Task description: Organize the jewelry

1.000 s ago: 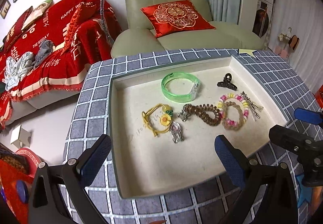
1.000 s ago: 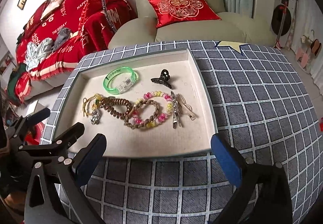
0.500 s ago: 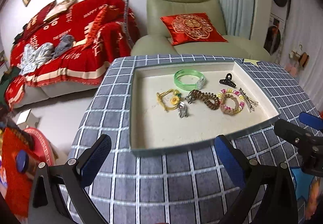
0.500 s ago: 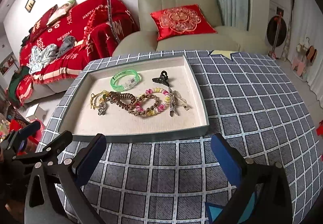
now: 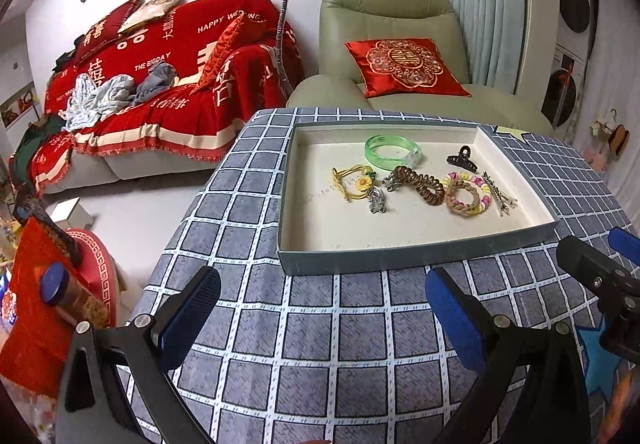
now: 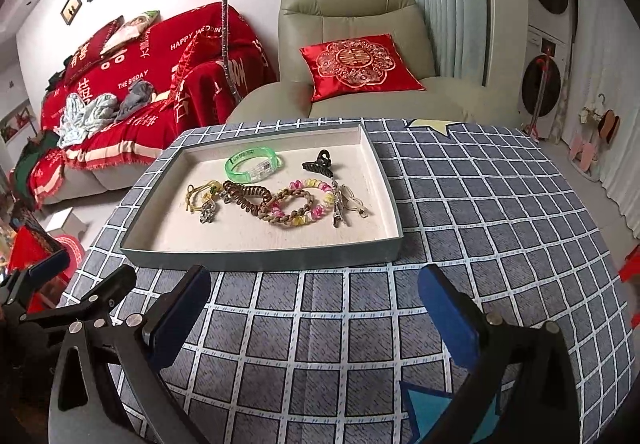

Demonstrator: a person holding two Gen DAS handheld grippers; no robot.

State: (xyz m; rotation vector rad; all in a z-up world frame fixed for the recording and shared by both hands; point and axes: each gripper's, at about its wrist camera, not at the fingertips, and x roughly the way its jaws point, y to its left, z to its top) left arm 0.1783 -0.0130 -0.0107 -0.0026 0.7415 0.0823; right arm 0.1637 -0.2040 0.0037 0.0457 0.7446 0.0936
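A shallow grey tray (image 5: 416,256) (image 6: 260,257) with a cream floor sits on the checked tablecloth. In it lie a green bangle (image 5: 393,153) (image 6: 253,165), a black claw clip (image 5: 462,159) (image 6: 322,163), a yellow cord bracelet with a flower (image 5: 354,182) (image 6: 200,194), a brown coil hair tie (image 5: 420,186) (image 6: 246,196), a braided and beaded bracelet (image 5: 466,196) (image 6: 298,204) and metal hair clips (image 5: 498,194) (image 6: 346,204). My left gripper (image 5: 320,320) is open and empty, short of the tray's near wall. My right gripper (image 6: 314,310) is open and empty, also short of the tray.
The table is covered by a grey checked cloth (image 6: 480,212). Behind it stand a green armchair with a red cushion (image 6: 356,64) and a sofa under a red throw (image 5: 160,76). A flexible stand (image 5: 286,12) rises behind the table. Red items and a jar (image 5: 60,292) lie on the floor at left.
Both grippers have drawn back from the tray and risen; the tray now looks smaller and farther away. The jewelry has not moved. Both grippers stay open.
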